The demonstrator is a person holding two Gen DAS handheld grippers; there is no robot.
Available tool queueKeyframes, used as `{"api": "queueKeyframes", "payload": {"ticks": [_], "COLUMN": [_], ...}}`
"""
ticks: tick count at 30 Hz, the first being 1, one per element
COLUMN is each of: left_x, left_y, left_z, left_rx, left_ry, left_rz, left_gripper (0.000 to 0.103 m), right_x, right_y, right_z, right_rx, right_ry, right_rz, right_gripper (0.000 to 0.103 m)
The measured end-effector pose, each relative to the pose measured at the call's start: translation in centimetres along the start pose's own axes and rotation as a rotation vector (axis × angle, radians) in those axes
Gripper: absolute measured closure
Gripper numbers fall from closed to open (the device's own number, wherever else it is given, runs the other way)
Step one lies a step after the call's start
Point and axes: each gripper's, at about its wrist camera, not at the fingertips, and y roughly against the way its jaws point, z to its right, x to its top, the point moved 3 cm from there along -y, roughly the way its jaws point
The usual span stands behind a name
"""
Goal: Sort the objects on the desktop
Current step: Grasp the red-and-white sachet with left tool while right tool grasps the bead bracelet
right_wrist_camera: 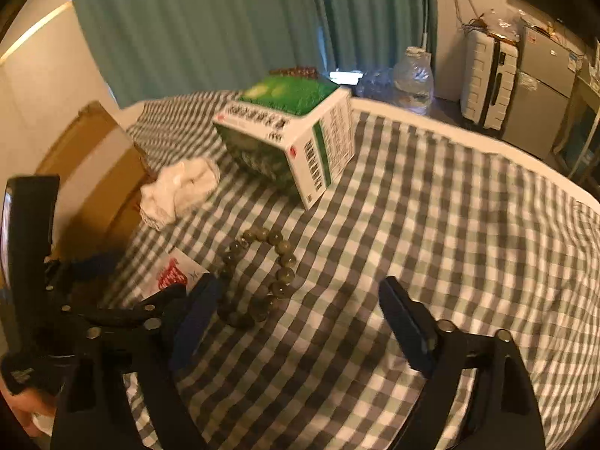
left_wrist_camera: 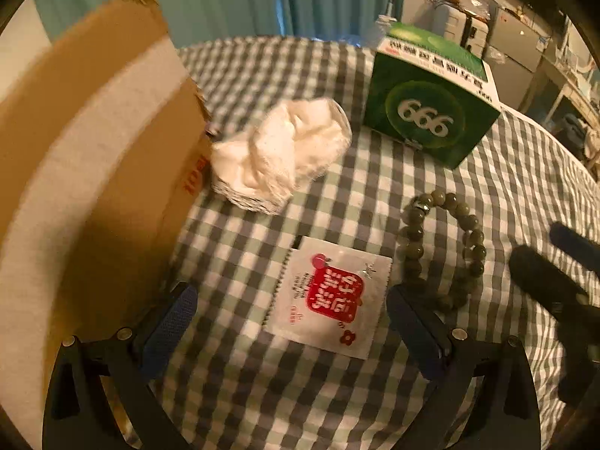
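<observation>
A white sachet with a red label (left_wrist_camera: 330,296) lies flat on the checked cloth between the open fingers of my left gripper (left_wrist_camera: 290,300). A green bead bracelet (left_wrist_camera: 442,247) lies just right of it, also in the right wrist view (right_wrist_camera: 258,273). A crumpled white tissue (left_wrist_camera: 281,150) sits against the cardboard box (left_wrist_camera: 93,172). A green "666" carton (left_wrist_camera: 427,112) stands farther back. My right gripper (right_wrist_camera: 300,300) is open and empty, hovering right of the bracelet; the left gripper shows at its left (right_wrist_camera: 112,315).
The checked tablecloth (right_wrist_camera: 431,225) covers the table. A plastic water bottle (right_wrist_camera: 412,78) stands beyond its far edge. A white suitcase (right_wrist_camera: 487,82) and grey cabinet stand at the back right. Green curtains hang behind.
</observation>
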Motion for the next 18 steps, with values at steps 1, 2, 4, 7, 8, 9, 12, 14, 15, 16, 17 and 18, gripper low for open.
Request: {"api": "queueKeyframes", "payload": {"ticks": [1,2,4,7,8,9,12,14,15,16,17,18], "left_x": [-0.1,-0.4,-0.7,-0.6,-0.5,-0.5,-0.7,-0.8,-0.8,-0.8,-0.9,-0.9], "left_y": [-0.4,-1.0,-1.9,-2.1,-2.2,-2.2,-2.4,-2.4,-2.4,-2.3,-2.3,-2.2], "left_z": [0.1,0.2,0.5,0.8,0.8,0.8,0.8,0.9,0.9,1.0,1.1,1.1], "left_rx": [-0.007,-0.004,0.002,-0.014,-0.017,-0.021,-0.028,-0.029,-0.028,-0.025,-0.024,-0.024], "left_ry": [-0.002,-0.009,-0.021,-0.018,-0.017,-0.012,-0.001,-0.008,-0.013,-0.016,-0.012,-0.007], "left_rz": [-0.013,-0.035,-0.061,-0.046,-0.049,-0.051,-0.046,-0.034,-0.029,-0.022,-0.014,-0.010], "left_gripper": [0.000,0.000,0.000,0.000,0.000,0.000,0.000,0.000,0.000,0.000,0.000,0.000], "right_x": [0.0,0.1,0.1,0.0,0.0,-0.1,-0.1,-0.2,-0.3,-0.3,-0.4,-0.4], "right_y": [-0.4,-0.8,-1.6,-2.7,-3.0,-3.3,-3.6,-3.9,-4.0,-4.1,-4.2,-4.3], "right_z": [-0.1,-0.2,-0.2,-0.1,-0.1,-0.2,-0.4,-0.4,-0.5,-0.6,-0.7,-0.8], "right_rx": [0.003,-0.003,-0.024,-0.016,-0.013,-0.005,-0.003,0.014,0.019,0.015,0.012,0.017], "right_ry": [0.005,0.011,0.022,0.013,0.010,0.012,0.019,0.005,0.006,0.015,0.023,0.028], "right_rz": [-0.007,-0.012,-0.015,-0.030,-0.036,-0.043,-0.040,-0.040,-0.038,-0.036,-0.033,-0.037], "right_gripper": [0.025,0.031,0.038,0.043,0.049,0.056,0.070,0.074,0.076,0.079,0.090,0.091]}}
